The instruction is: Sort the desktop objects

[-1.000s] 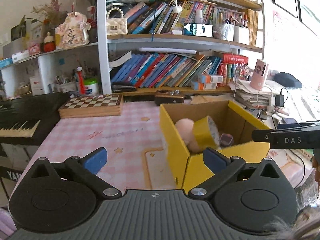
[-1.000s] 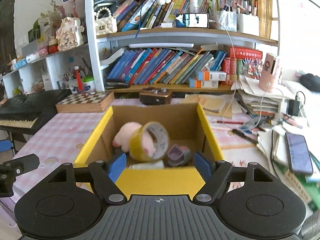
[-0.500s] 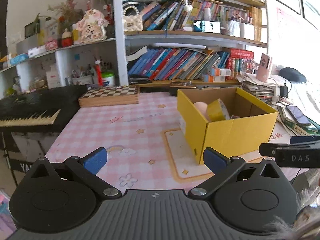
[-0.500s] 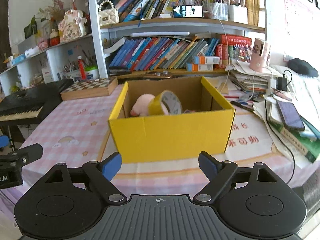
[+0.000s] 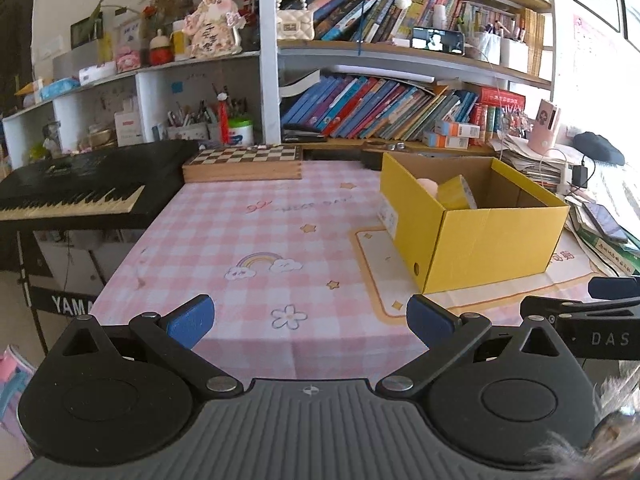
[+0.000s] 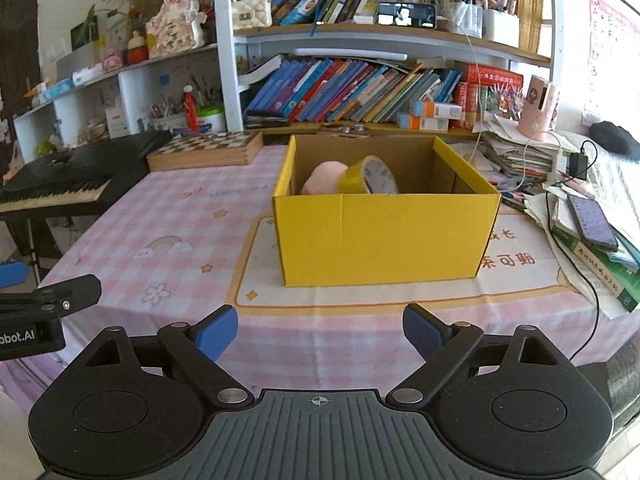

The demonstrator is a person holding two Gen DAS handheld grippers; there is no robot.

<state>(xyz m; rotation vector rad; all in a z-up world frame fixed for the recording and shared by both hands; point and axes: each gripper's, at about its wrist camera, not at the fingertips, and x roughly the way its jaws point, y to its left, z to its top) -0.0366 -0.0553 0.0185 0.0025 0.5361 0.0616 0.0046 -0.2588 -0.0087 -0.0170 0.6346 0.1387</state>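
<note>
A yellow cardboard box (image 6: 384, 236) stands on the pink checked tablecloth (image 6: 168, 216), also in the left wrist view (image 5: 496, 240). Inside it a roll of yellow tape (image 6: 370, 178) leans against a pink plush toy (image 6: 320, 176); both show in the left wrist view, the tape (image 5: 456, 194) and the toy (image 5: 426, 185). My left gripper (image 5: 310, 318) is open and empty at the table's near edge, left of the box. My right gripper (image 6: 320, 328) is open and empty, in front of the box.
A wooden chessboard box (image 5: 244, 164) lies at the back of the table. A black keyboard (image 5: 68, 192) stands to the left. Bookshelves (image 6: 360, 92) fill the back. Papers, books, a phone (image 6: 592, 222) and cables crowd the right side.
Both grippers have drawn back from the box toward the table's near edge. The box with tape and plush now sits farther away. Both grippers stayed open.
</note>
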